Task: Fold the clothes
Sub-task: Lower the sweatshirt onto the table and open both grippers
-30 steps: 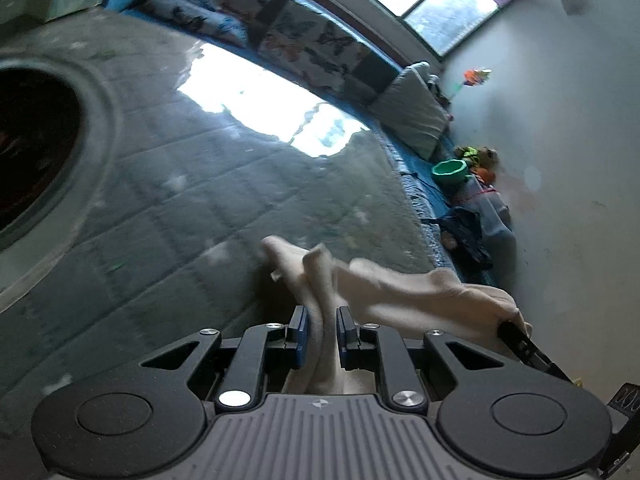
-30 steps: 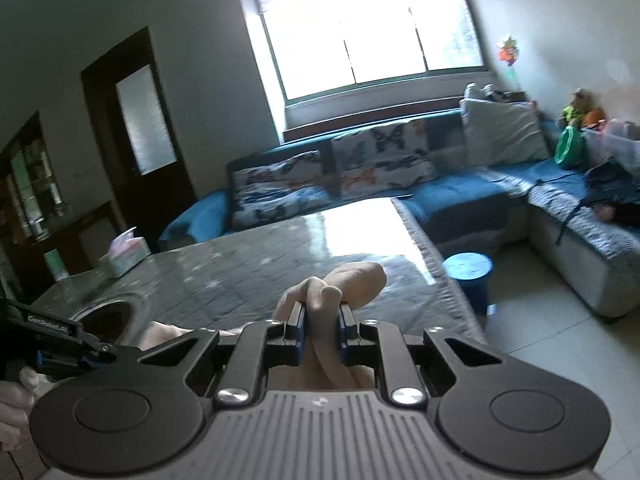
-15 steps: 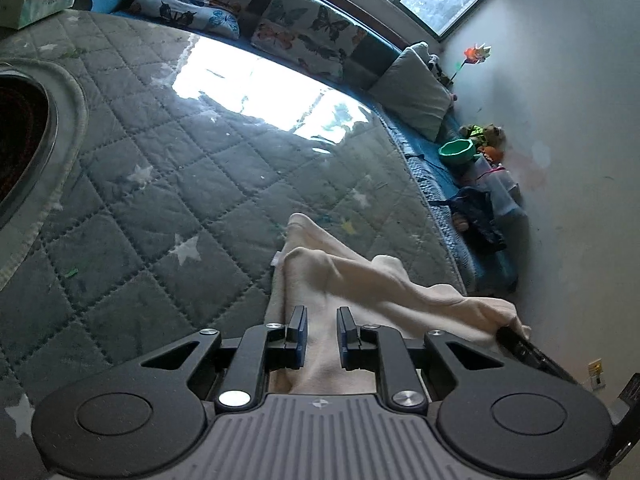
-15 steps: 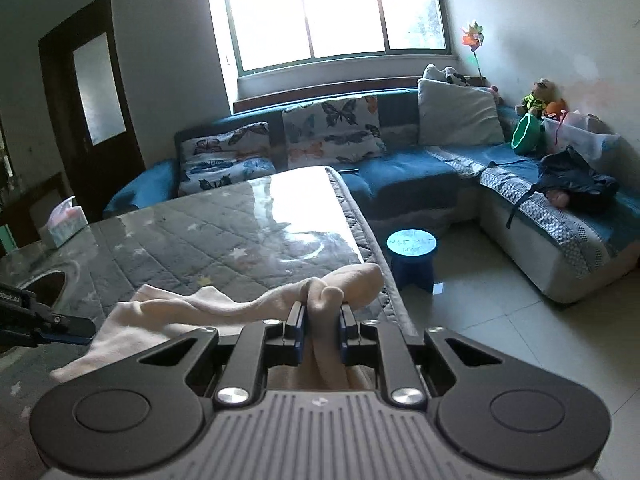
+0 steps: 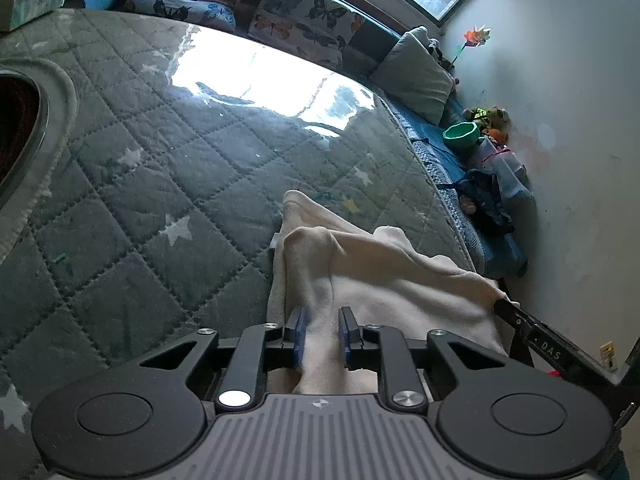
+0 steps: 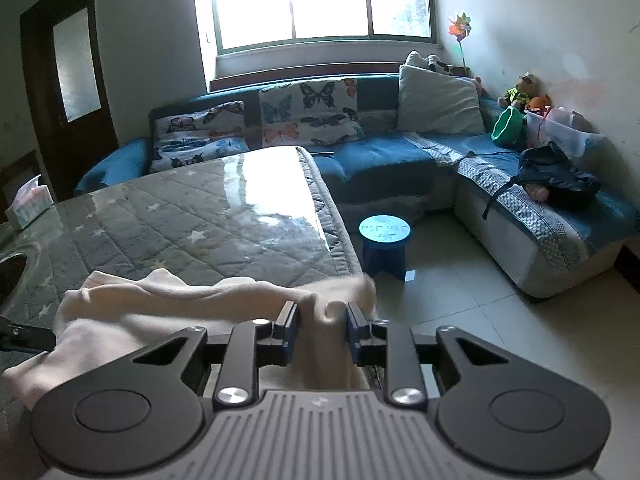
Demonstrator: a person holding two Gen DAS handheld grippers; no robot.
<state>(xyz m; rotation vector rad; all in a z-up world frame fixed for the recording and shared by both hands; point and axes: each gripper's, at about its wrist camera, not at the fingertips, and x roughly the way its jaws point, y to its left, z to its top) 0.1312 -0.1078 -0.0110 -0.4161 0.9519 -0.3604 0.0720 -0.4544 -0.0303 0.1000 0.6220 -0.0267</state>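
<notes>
A cream garment (image 5: 384, 276) lies bunched on the grey quilted table (image 5: 160, 184) near its right edge. My left gripper (image 5: 321, 334) has its jaws slightly apart, with a ridge of the cloth running between them. My right gripper (image 6: 319, 330) also has its jaws parted, with a fold of the same garment (image 6: 180, 304) between the pads at the table's corner. The right gripper's finger shows in the left wrist view (image 5: 532, 336), at the cloth's far right end. The left gripper's tip shows in the right wrist view (image 6: 24, 336).
A round dark opening (image 5: 20, 128) is set into the table at the left. A tissue box (image 6: 28, 202) stands at the far left corner. A blue sofa (image 6: 400, 152) wraps round behind, and a blue stool (image 6: 385, 246) stands on the tiled floor beside the table.
Both grippers have opened a little from a tight pinch. The garment has come down and spread out on the table, and the right gripper has swung to the right.
</notes>
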